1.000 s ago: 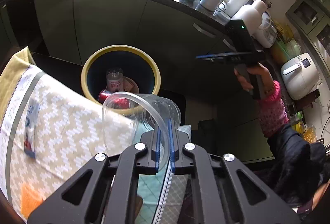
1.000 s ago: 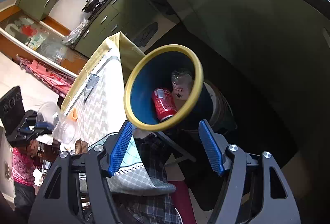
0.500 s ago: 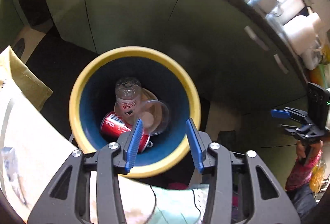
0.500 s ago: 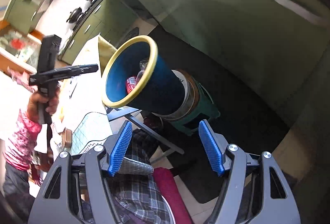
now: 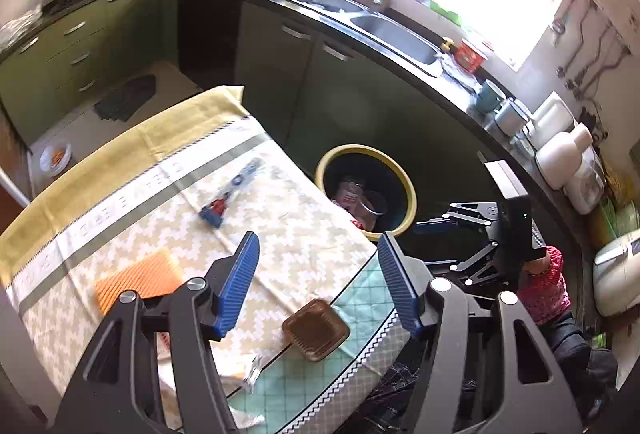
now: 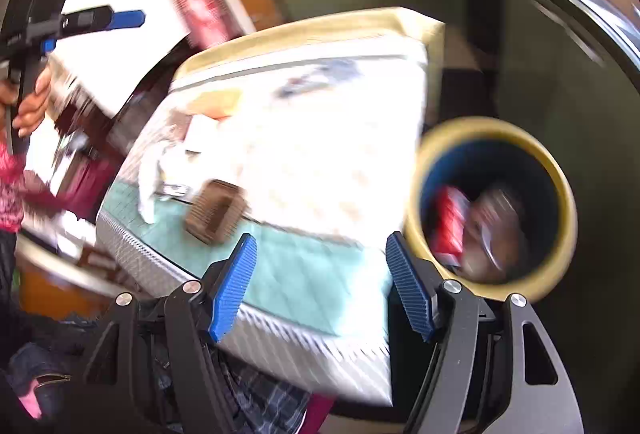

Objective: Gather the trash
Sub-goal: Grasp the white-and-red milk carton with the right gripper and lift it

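Above the table: both grippers hang over the near edge of the table (image 5: 304, 234), which has a patterned cloth on it.
Left gripper: the left gripper (image 5: 318, 282) has just been opening its jaws; they stand wide now and nothing is between them.
Right gripper: the right gripper (image 6: 320, 286) also has its fingers wide apart and empty; its view is blurred.
Bin: the bin (image 5: 404, 178) with the yellow rim stands just beside the far side of the table, and it already holds a red can (image 6: 450, 226), a bottle (image 5: 350, 192) and a clear cup (image 5: 372, 206).
Trash left on the table: a brown square tray (image 5: 315, 329) near the edge, an orange ridged piece (image 5: 136, 280), a blue wrapper (image 5: 228, 194) and something white and crumpled (image 6: 152, 178) at the near side.
Risk, brown tray: it lies flat and low, so I think the fingers may slide over it or push it off the edge.
Risk, cloth: the fingertips can catch the cloth and drag the other pieces with it.
Risk, wrapper: it is thin and may slip out of the jaws before it reaches the bin.
Risk, two grippers: they are near each other, so they could hit one another if both go for the same piece.
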Tool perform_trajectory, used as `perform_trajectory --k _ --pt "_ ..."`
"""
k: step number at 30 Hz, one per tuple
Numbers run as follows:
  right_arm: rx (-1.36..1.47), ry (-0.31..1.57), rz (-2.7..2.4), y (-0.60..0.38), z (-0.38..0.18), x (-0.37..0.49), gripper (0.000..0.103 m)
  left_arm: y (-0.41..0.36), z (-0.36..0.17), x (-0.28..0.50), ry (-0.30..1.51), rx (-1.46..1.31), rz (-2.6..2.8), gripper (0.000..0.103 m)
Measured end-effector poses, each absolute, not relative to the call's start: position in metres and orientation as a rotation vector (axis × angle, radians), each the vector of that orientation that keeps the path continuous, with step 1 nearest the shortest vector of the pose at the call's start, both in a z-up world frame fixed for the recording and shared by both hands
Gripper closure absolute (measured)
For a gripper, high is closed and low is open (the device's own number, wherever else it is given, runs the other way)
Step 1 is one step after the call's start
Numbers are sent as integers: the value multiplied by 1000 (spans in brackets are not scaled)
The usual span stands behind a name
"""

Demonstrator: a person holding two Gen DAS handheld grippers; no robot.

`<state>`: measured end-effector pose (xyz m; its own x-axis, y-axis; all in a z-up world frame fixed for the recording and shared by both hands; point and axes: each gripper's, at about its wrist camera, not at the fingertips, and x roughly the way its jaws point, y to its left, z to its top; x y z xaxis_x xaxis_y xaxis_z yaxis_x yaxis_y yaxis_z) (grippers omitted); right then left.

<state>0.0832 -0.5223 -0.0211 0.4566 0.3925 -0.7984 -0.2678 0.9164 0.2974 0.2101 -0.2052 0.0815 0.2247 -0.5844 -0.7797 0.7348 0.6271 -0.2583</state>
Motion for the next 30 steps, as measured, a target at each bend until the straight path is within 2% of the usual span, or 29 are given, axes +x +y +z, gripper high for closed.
perform_trajectory --k 2,6,13,18,30 --pt "23 1014 500 -473 -15 113 36 -166 82 210 975 134 -826 42" --pt "-179 997 653 -373 -9 164 45 -99 72 210 983 50 -717 42" --pt "-467 1007 809 -239 -25 225 45 -52 58 203 1017 3 -664 42" --pt "-654 1024 793 -205 -49 244 45 -38 52 196 1033 -4 -648 41" --pt "-821 1087 821 -176 -78 251 45 -19 39 190 1052 -27 -634 39"
